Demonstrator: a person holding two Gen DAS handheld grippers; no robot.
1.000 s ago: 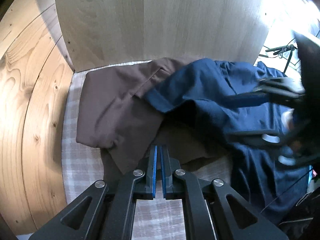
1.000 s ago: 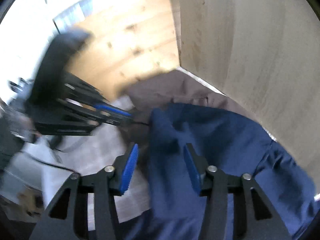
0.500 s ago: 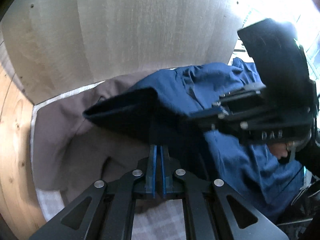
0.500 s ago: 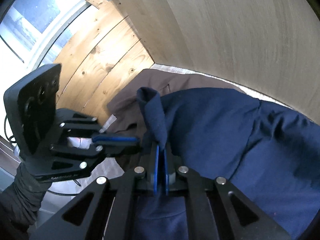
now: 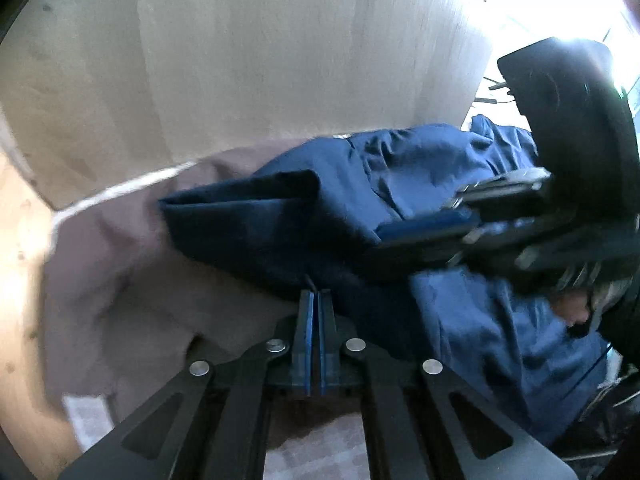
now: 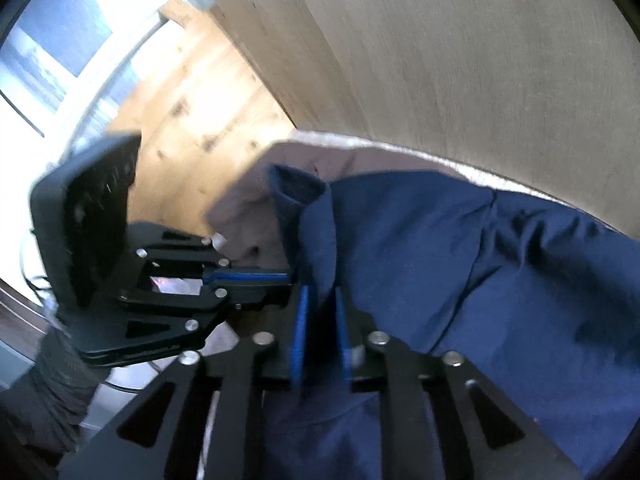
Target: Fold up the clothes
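The left gripper (image 5: 314,300), black with blue pads, has its jaws pressed together at the lower edge of the navy blue cotton garment (image 5: 400,168); a dark thread of fabric shows at the tips, so it seems to pinch a thin hem, though blur leaves that uncertain. In this left wrist view the navy garment lies over a brown cloth garment (image 5: 120,280) spread on a pale checked surface (image 5: 312,452) against a light wooden panel (image 5: 280,52). The right gripper (image 5: 424,232) reaches in from the right and clamps a raised fold.

In the right wrist view, the right gripper (image 6: 320,304) has its blue pads closed on a bunched ridge of the navy blue cotton garment (image 6: 460,240), with cloth filling the narrow gap between them. The left gripper (image 6: 280,278) is just beside it, touching the same edge.

To do the lift well, both hands should probably rise together and spread apart, keeping the hem taut. The brown garment beneath could be dragged along if the navy cloth is pulled sideways instead of up.
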